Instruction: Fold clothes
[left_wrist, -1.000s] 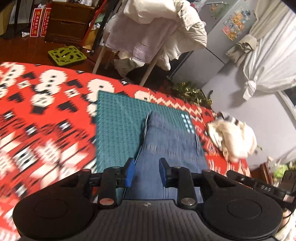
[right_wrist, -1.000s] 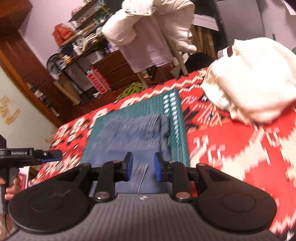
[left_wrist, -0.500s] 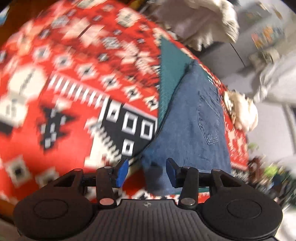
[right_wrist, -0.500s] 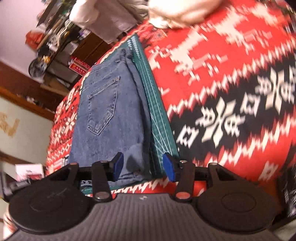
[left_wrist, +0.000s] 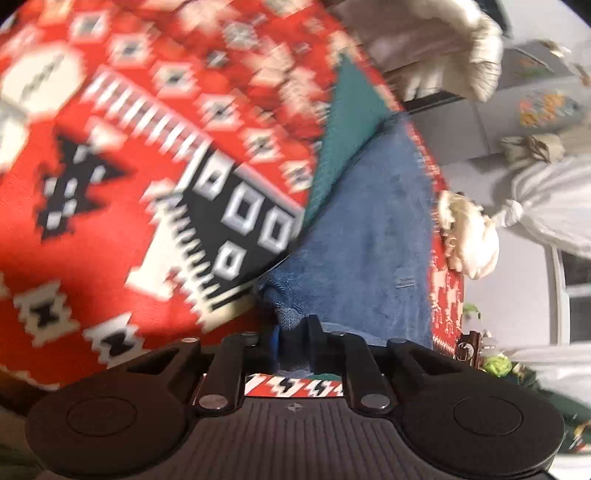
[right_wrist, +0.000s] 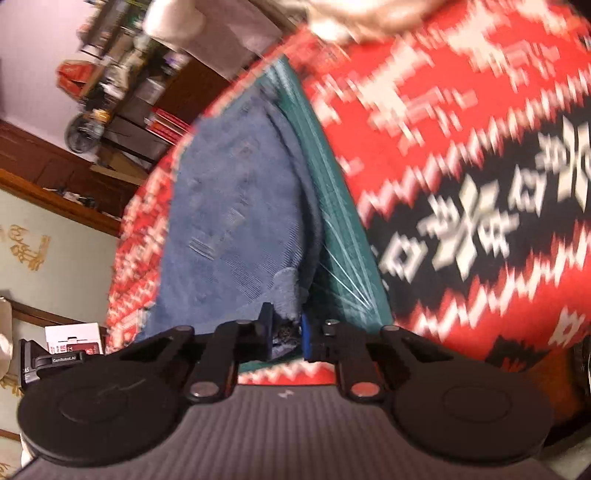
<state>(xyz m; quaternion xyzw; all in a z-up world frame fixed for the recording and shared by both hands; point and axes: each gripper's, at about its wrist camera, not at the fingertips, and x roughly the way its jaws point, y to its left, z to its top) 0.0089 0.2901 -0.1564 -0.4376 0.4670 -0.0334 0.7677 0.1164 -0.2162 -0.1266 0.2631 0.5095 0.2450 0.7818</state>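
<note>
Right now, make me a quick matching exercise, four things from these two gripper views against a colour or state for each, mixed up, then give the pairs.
Things:
1. jeans
2. mat
3. blanket
4. left gripper

Colour or state:
A. red, with black and white patterns
B. closed on denim at the near edge
C. teal, lying under the denim
D. blue, spread flat

Pairs: 1-D, 2-C, 3-A, 4-B
</note>
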